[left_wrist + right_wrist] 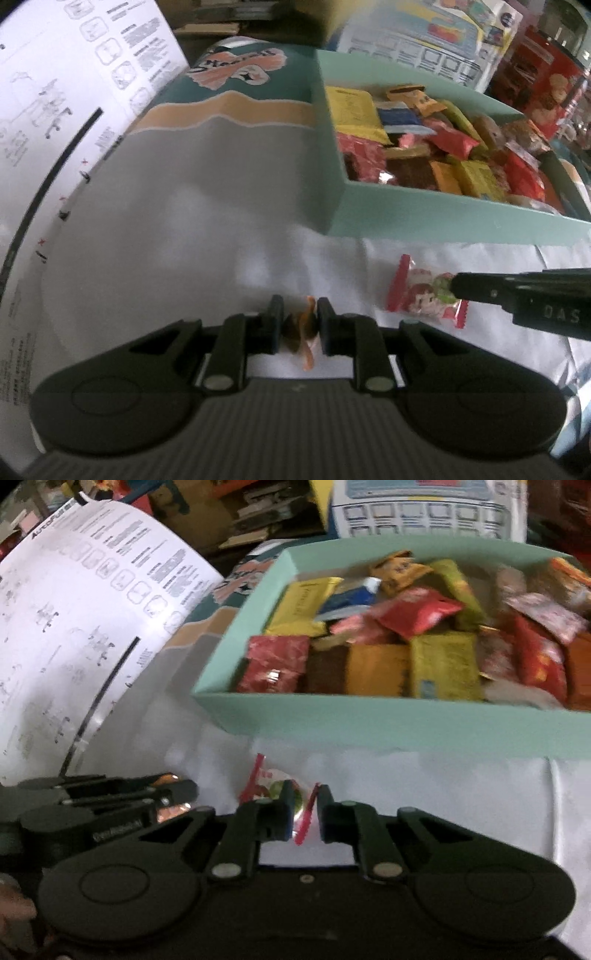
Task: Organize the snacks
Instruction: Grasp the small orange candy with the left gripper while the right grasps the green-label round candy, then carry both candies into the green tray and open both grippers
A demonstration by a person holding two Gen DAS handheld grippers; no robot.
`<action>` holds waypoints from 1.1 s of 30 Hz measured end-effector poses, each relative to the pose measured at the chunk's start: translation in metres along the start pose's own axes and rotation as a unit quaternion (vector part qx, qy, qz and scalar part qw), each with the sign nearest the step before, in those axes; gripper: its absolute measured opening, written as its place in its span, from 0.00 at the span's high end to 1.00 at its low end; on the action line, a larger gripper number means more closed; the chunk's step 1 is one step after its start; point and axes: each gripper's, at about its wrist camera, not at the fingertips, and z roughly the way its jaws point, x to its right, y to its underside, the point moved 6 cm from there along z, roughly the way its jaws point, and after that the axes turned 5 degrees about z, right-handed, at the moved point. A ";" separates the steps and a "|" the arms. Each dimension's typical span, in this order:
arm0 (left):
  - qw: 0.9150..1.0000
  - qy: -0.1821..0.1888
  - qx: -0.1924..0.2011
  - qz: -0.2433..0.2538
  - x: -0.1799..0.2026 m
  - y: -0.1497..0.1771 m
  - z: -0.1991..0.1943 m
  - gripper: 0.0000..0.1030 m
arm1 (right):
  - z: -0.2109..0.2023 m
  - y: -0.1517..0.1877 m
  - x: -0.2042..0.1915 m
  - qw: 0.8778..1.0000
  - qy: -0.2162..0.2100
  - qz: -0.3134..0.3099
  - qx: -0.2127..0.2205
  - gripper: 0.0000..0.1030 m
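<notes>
Both feeds dim & soft w/ motion blur, worst on my right cam. White tabletop [221,236] ahead of the jaws glares, washed out. Snack box [369,723] beyond looks smeared. Heavy fisheye bend, corners go black. Soft shadows only.

Before the mint box [369,723] bare white worktop [424,805] lay passable; left of it, a curled printed sheet [74,627] blocked.

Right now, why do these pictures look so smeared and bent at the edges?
Left wrist view: fisheye curves the printed sheet; the mint box is soft, though the red candy packet and the orange candy in the left gripper stay readable. Right wrist view: motion blur smears the box's snacks; dark corners.
</notes>
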 end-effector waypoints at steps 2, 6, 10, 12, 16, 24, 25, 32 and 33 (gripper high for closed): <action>1.000 0.009 -0.003 0.011 0.007 0.001 0.000 0.82 | -0.001 0.007 0.016 1.000 0.011 0.015 -0.017 0.89; 1.000 0.013 -0.005 0.024 0.019 0.002 0.001 0.82 | -0.017 0.016 0.029 0.999 -0.009 0.025 -0.027 0.77; 1.000 0.012 -0.007 0.024 0.022 0.002 0.002 0.82 | -0.024 0.004 0.016 0.999 -0.034 -0.012 0.000 0.70; 1.000 0.012 -0.009 0.020 0.020 0.002 0.001 0.82 | -0.020 -0.001 0.003 0.997 -0.049 -0.052 0.006 0.60; 1.000 0.008 -0.015 0.008 0.009 0.006 -0.003 0.82 | 0.005 -0.015 -0.024 0.990 -0.078 -0.115 -0.006 0.55; 1.000 0.005 -0.013 0.000 0.000 0.007 -0.003 0.82 | 0.020 0.004 -0.041 0.981 -0.069 -0.173 -0.054 0.55; 1.000 0.004 -0.013 0.002 0.001 0.006 -0.002 0.82 | 0.020 0.010 -0.043 0.980 -0.055 -0.187 -0.046 0.56; 1.000 0.005 -0.014 0.001 0.004 0.008 -0.005 0.82 | 0.014 0.012 -0.040 0.985 -0.011 -0.172 -0.019 0.71; 1.000 0.009 -0.014 0.003 0.004 0.008 -0.006 0.82 | 0.011 0.012 -0.038 0.987 -0.018 -0.159 -0.022 0.71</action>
